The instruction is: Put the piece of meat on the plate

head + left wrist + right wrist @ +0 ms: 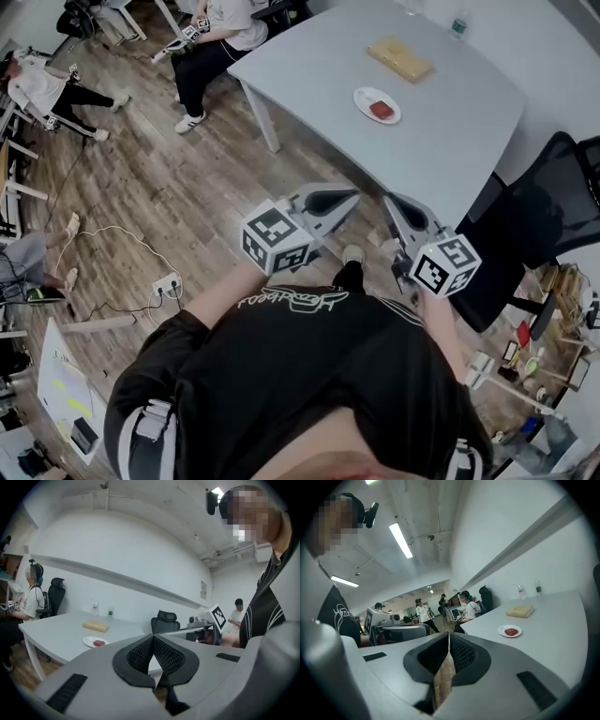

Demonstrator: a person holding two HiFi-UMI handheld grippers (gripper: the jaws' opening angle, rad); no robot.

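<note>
Head view: a white plate [364, 96] sits on the grey counter [441, 150] and holds the piece of meat [381, 110], a small red slab lying flat, a little off the plate's middle. It is too small here to tell which way its long side runs. Beyond the plate lies a tan block [399, 59]. The left tongs [349, 197] and right tongs [390, 201] are held over the wooden floor [169, 187], well apart from the counter, both tips pointing toward it.

Left gripper view: the left tongs [153, 636] are closed tip to tip with nothing between them. Far off on the counter [56, 637], the plate [87, 641] carries the meat [99, 643], which looks wider than deep, its long side running left to right. The block [95, 626] and two bottles [95, 607] stand behind.

Right gripper view: the right tongs [449, 635] have their tips together and hold nothing. The plate [503, 630] with the meat [511, 632] sits well ahead on the counter [553, 634], and the meat again reads longer across than deep.
</note>
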